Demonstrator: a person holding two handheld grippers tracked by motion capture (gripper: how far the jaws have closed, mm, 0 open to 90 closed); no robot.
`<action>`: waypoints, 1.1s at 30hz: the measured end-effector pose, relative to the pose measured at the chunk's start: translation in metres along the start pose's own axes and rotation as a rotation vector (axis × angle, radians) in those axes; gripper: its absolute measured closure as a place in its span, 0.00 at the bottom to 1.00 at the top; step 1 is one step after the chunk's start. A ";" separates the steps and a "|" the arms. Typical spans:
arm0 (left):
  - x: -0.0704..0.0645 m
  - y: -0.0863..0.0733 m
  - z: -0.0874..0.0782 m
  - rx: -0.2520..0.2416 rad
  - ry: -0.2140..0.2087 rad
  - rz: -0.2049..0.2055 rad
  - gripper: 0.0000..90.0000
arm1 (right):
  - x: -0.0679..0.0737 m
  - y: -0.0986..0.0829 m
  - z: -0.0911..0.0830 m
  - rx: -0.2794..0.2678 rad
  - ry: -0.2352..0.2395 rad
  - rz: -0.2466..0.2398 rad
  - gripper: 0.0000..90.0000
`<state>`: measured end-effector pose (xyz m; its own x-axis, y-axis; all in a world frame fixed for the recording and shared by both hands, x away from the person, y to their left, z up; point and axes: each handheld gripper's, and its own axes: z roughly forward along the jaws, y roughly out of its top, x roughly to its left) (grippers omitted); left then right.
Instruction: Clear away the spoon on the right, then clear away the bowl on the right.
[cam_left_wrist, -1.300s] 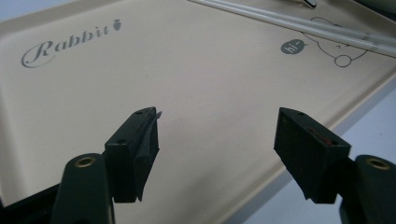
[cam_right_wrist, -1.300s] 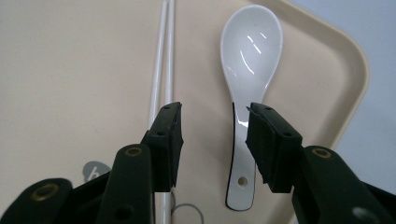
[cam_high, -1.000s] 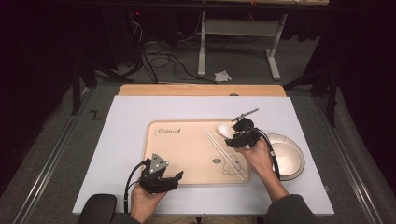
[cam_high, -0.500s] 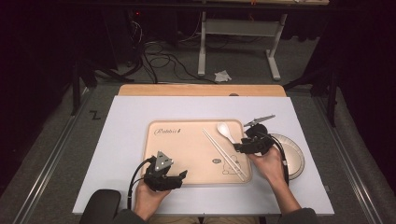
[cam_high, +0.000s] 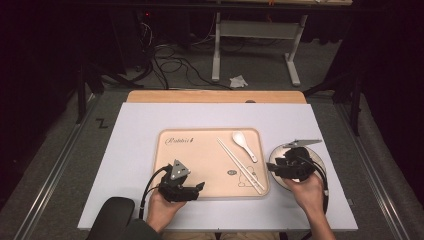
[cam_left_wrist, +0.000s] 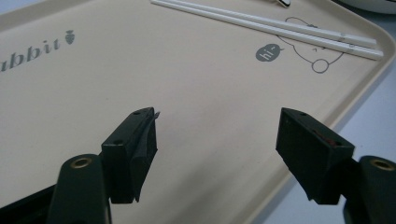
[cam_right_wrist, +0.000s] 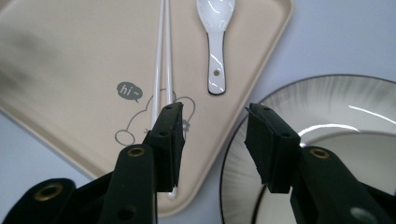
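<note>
Left gripper (cam_high: 200, 187) is held open and empty over the near edge of the beige tray (cam_high: 200, 150); its jaws are seen spread above bare tray surface. Right gripper (cam_high: 270, 167) is likewise held open, nothing between the jaws, poised over the gap between the tray's right rim and the white plate (cam_high: 320, 159) on the right. Farther in, the white chopsticks (cam_high: 240, 165) are laid diagonally on the tray. Farthest, the white spoon (cam_high: 243, 144) is laid beside them, apart from both grippers.
</note>
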<state>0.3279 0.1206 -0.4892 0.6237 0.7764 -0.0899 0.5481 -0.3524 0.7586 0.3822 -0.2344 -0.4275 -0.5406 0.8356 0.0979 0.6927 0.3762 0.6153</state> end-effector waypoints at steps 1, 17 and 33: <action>-0.001 0.001 0.001 0.004 -0.002 0.008 0.33 | -0.001 -0.004 -0.003 0.000 -0.006 0.007 0.64; -0.005 0.009 0.010 0.017 -0.046 0.050 0.32 | -0.020 -0.031 -0.039 -0.061 -0.094 0.086 0.67; -0.008 0.014 0.011 0.008 -0.055 0.069 0.32 | -0.050 -0.052 -0.065 -0.058 -0.236 0.170 0.67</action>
<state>0.3367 0.1043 -0.4851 0.6898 0.7203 -0.0733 0.5069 -0.4081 0.7593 0.3424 -0.3218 -0.4136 -0.2888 0.9571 0.0227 0.7313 0.2052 0.6505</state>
